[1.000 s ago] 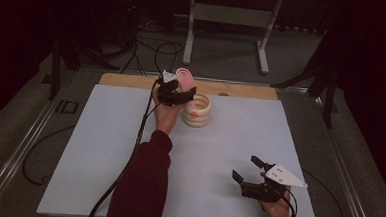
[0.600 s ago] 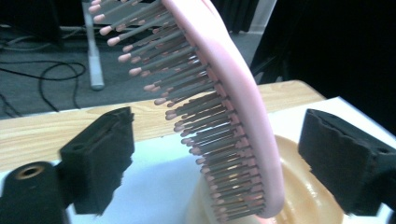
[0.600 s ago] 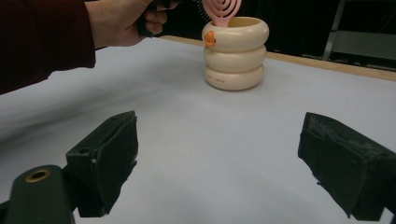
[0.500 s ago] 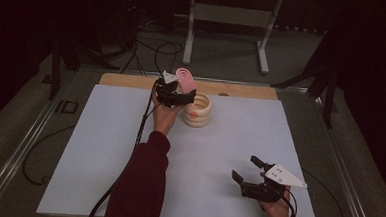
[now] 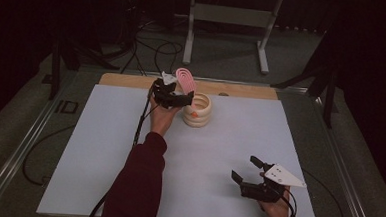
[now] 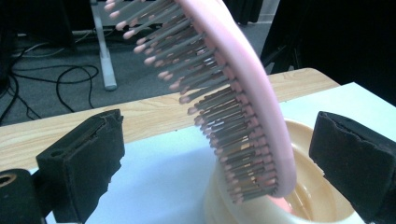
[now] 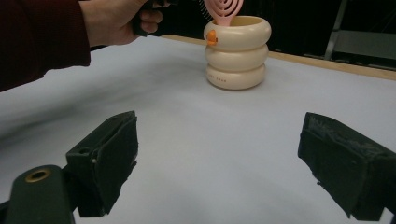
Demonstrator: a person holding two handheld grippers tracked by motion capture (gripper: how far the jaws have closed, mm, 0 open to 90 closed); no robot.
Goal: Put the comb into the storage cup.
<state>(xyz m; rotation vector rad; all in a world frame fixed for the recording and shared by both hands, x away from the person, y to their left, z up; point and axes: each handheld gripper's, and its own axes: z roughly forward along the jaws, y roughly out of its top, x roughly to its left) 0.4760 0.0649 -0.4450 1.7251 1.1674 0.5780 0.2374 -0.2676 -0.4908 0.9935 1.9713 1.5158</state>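
- at the far end of the white table (image 5: 104, 149), beside the wooden strip (image 5: 127, 80), our left gripper (image 5: 177, 96) hangs just by the cream ringed cup (image 5: 199, 114), and its jaws have just been opening around the pink hairbrush (image 5: 185, 79).
- in the left gripper view the hairbrush (image 6: 252, 112) stands between the two black pads, clear of both: the left pad (image 6: 88, 158) is well off its bristles, the right pad (image 6: 355, 163) is off its back. so the brush is released, not gripped.
- compared with a second ago, the brush keeps the same place and lean in the high view, and our hands sit where they were; the widening of the left jaws is the only real change.
- the brush now rests on its own, handle down inside the cup (image 6: 299, 196), head leaning over the rim with the bristles facing the wooden strip.
- from the right gripper view the brush head (image 7: 223, 10) rises out of the cup (image 7: 237, 49), which sits upright on the table.
- we judge the placing as done: the brush stays up without our grip, so what remains is to draw the left gripper back without knocking the head.
- our right gripper (image 5: 248, 171) rests near the table's near edge, well apart from the cup, jaws spread wide and empty.
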